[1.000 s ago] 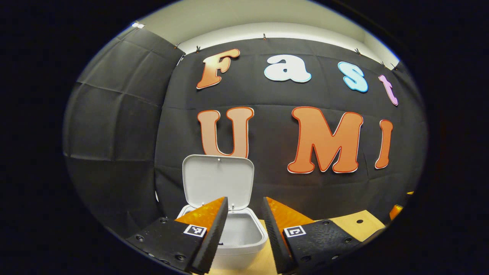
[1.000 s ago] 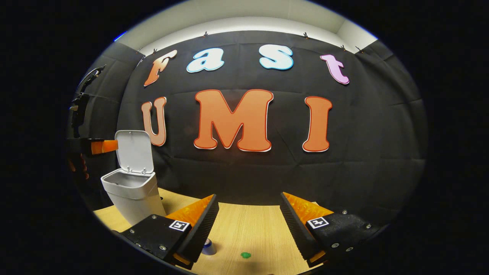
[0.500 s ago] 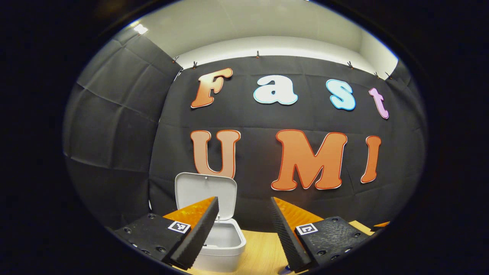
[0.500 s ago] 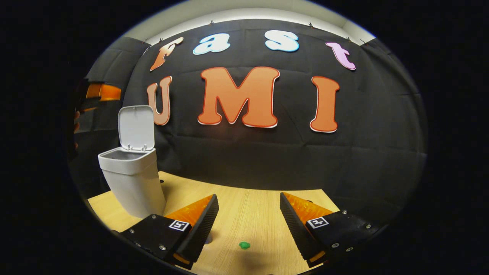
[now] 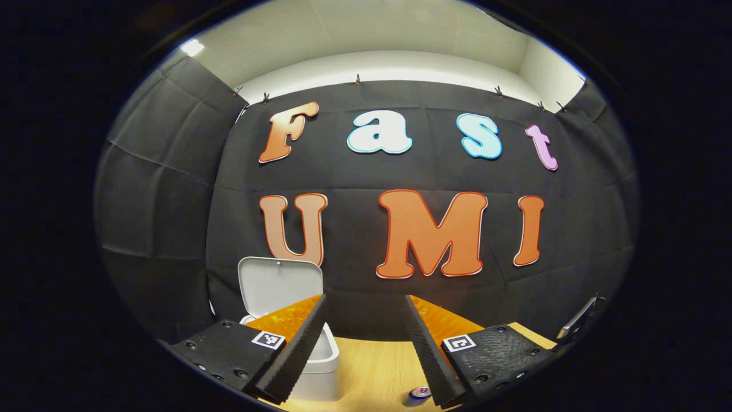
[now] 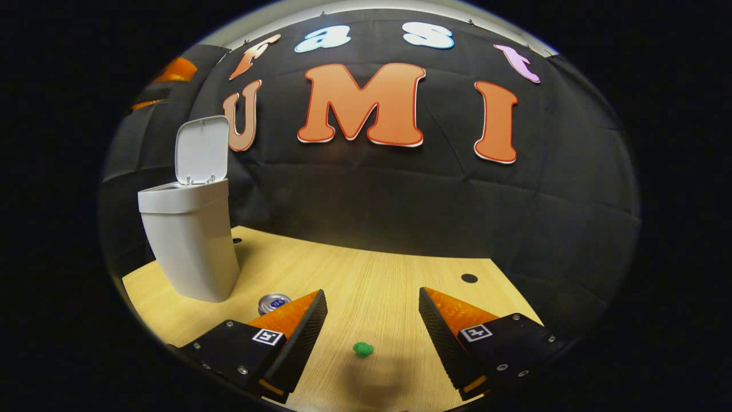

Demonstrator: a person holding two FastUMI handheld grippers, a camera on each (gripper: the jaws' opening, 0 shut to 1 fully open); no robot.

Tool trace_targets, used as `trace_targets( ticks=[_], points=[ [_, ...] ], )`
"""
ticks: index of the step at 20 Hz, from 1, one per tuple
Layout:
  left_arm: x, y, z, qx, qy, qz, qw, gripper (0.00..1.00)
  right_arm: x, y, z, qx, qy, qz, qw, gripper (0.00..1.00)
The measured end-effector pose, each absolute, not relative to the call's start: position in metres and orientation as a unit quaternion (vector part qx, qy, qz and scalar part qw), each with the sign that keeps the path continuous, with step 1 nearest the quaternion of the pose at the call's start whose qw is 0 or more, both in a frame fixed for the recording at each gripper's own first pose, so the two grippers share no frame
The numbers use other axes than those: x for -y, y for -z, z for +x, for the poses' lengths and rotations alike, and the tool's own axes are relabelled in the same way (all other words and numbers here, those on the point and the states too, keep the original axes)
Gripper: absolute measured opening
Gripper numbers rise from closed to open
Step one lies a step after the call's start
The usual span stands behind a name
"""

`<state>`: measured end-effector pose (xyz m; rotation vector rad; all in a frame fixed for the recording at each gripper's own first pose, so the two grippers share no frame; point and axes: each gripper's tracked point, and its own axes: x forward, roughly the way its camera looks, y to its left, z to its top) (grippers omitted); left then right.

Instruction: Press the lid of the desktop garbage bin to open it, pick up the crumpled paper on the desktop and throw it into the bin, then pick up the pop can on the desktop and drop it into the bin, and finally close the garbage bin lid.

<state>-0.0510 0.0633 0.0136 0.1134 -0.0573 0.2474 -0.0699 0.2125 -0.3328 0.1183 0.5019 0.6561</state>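
Observation:
The white desktop bin [image 6: 189, 240] stands at the table's back left, its lid [image 6: 200, 150] upright and open. In the left gripper view the bin [image 5: 323, 366] sits low behind my left finger, lid [image 5: 280, 286] raised. A pop can [image 6: 273, 302] stands in front of the bin, partly hidden by my right gripper's left finger; its top [image 5: 420, 392] also peeks out at the bottom of the left gripper view. A small green crumpled lump [image 6: 362, 349] lies on the table between the fingers of my right gripper [image 6: 372, 293], which is open and empty. My left gripper [image 5: 365, 298] is open and empty, above and in front of the bin.
The light wooden table [image 6: 372, 269] has a small dark hole [image 6: 469, 278] at the back right. Black cloth walls close it in behind and on the left. Part of my left gripper [image 6: 166, 86] shows high above the bin.
My left gripper has pulled back and away from the open bin, which shrank and slid left. My right gripper has dropped toward the table, bringing the can and green lump into fuller sight.

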Motion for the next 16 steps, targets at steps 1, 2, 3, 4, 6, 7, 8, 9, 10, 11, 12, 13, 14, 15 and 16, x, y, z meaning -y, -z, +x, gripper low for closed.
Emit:
trace_targets(
  ticks=[1,2,3,4,6,7,8,9,10,11,12,13,14,15,16],
  points=[
    [-0.057,-0.013,-0.053,0.026,-0.118,0.063,0.991,0.82,-0.214,0.341,-0.072,-0.251,-0.320,0.056,0.912,0.96],
    [-0.052,-0.013,-0.053,0.022,-0.114,0.069,0.991,0.82,-0.215,0.349,-0.074,-0.257,-0.321,0.055,0.910,0.96],
    [-0.047,-0.013,-0.055,0.019,-0.110,0.074,0.991,0.82,-0.219,0.359,-0.075,-0.264,-0.322,0.053,0.907,0.96],
    [-0.042,-0.013,-0.056,0.017,-0.107,0.079,0.991,0.82,-0.222,0.368,-0.077,-0.270,-0.325,0.050,0.905,0.96],
    [-0.035,-0.011,-0.059,0.012,-0.103,0.089,0.991,0.82,-0.227,0.388,-0.079,-0.281,-0.331,0.036,0.900,0.96],
    [-0.032,-0.010,-0.060,0.008,-0.102,0.094,0.990,0.82,-0.231,0.400,-0.081,-0.286,-0.334,0.027,0.898,0.96],
    [-0.030,-0.008,-0.061,0.004,-0.101,0.098,0.990,0.82,-0.235,0.411,-0.083,-0.294,-0.337,0.019,0.894,0.96],
    [-0.027,-0.007,-0.063,-0.001,-0.101,0.102,0.990,0.82,-0.238,0.424,-0.086,-0.306,-0.343,0.014,0.888,0.96],
    [-0.025,-0.005,-0.064,-0.004,-0.102,0.106,0.989,0.82,-0.238,0.437,-0.090,-0.325,-0.347,0.004,0.879,0.96],
    [-0.024,-0.003,-0.066,-0.009,-0.103,0.109,0.989,0.85,-0.243,0.451,-0.092,-0.340,-0.350,0.003,0.873,0.96],
    [-0.024,0.000,-0.066,-0.013,-0.103,0.111,0.988,0.82,-0.248,0.460,-0.093,-0.348,-0.353,0.001,0.869,0.96],
    [-0.023,0.002,-0.067,-0.018,-0.104,0.114,0.988,0.82,-0.251,0.468,-0.093,-0.354,-0.354,-0.002,0.866,0.95],
    [-0.022,0.004,-0.067,-0.023,-0.105,0.118,0.987,0.82,-0.253,0.474,-0.094,-0.359,-0.355,-0.004,0.863,0.86],
    [-0.021,0.006,-0.067,-0.027,-0.106,0.120,0.987,0.83,-0.256,0.480,-0.094,-0.364,-0.357,-0.004,0.860,0.88],
    [-0.021,0.007,-0.067,-0.030,-0.106,0.121,0.986,0.81,-0.258,0.487,-0.095,-0.372,-0.357,-0.006,0.857,0.86]
  ],
)
